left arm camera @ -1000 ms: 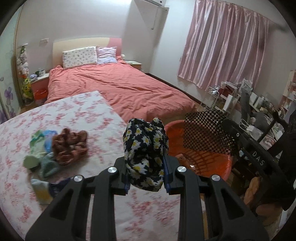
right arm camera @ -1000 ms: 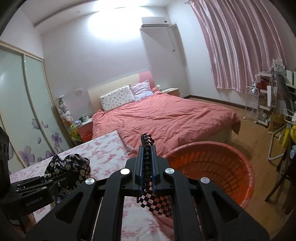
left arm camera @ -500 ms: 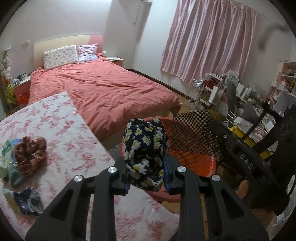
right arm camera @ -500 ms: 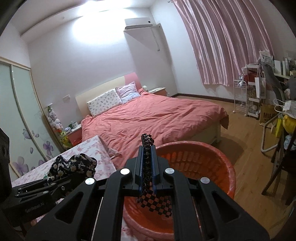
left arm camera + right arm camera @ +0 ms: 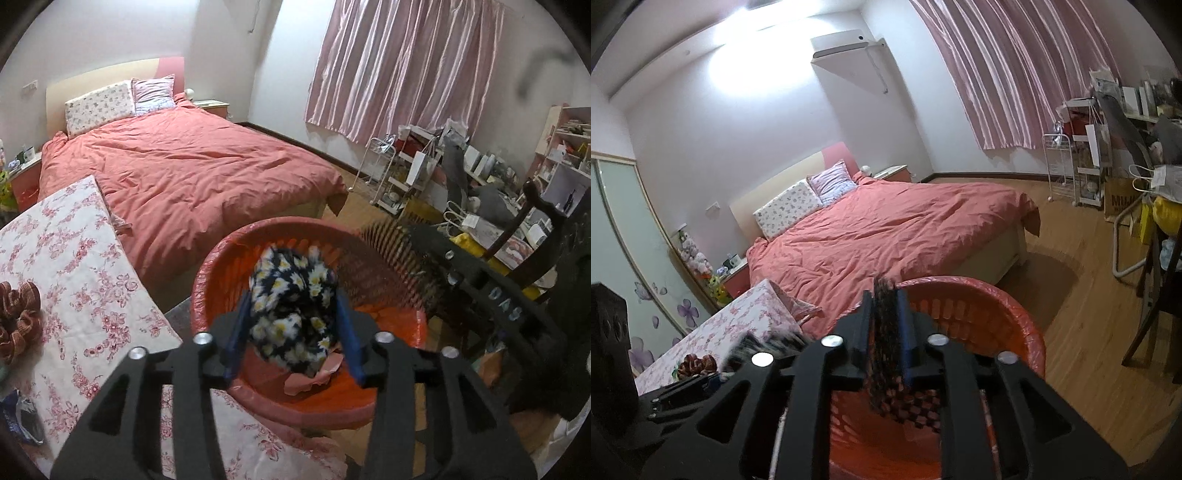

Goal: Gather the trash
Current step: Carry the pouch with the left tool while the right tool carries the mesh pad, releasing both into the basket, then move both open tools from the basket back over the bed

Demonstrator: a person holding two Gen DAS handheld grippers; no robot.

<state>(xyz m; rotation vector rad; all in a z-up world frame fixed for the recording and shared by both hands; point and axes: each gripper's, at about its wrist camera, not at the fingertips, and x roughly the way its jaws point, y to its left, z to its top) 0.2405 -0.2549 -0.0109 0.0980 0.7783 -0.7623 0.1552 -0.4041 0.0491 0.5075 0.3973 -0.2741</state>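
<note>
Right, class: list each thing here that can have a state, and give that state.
left gripper, jaws just been opening, floral cloth between them
floral cloth, blurred, loose above basket
right gripper, jaws just been opening, checked cloth between them
checked cloth, hanging into basket
basket, upright, scraps inside
curtains, drawn

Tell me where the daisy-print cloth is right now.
In the left wrist view, the daisy-print cloth sits between the opening left gripper fingers, above the orange basket, right of the floral table.
</note>
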